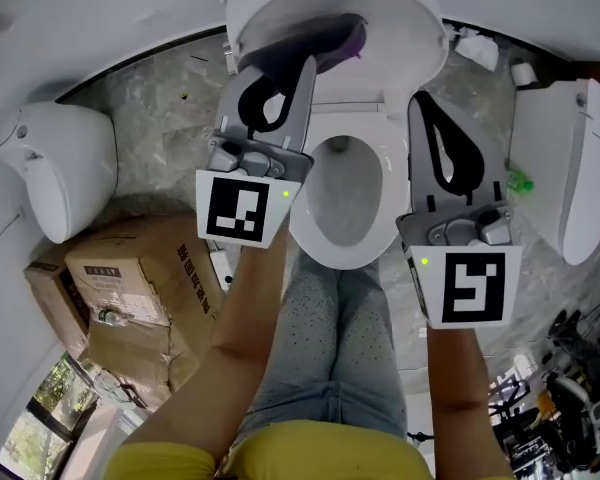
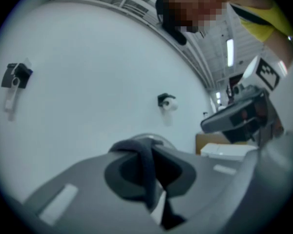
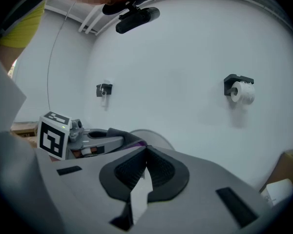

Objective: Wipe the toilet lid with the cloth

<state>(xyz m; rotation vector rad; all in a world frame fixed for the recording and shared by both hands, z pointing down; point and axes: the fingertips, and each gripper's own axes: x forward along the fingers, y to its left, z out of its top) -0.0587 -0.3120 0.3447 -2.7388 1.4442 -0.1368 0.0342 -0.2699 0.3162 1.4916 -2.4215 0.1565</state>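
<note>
At the far left of the floor (image 1: 170, 118) a white ceramic fixture (image 1: 60, 168) stands against the wall, and battered cardboard boxes (image 1: 130, 278) sit just nearer to us. To the right of them we hold the left gripper (image 1: 305, 65), with its jaws clamped on the dark purple cloth (image 1: 332, 40). In the left gripper view a strip of that cloth hangs over the closed jaw tips. The cloth is bunched against the inner face of the raised toilet lid (image 1: 400, 18), at the far side of the bowl. It seems to touch the lid, though the head view does not let us be sure. Below the lid the toilet seat (image 1: 392, 173) is down, and our legs in grey trousers (image 1: 340, 328) reach its near edge. Further right we hold the right gripper (image 1: 421, 101) over the right side of the seat. Its jaws are pressed together with nothing between them. At the far right stands another white fixture (image 1: 570, 168), with a small green object (image 1: 520, 181) on the floor just beside it.
</note>
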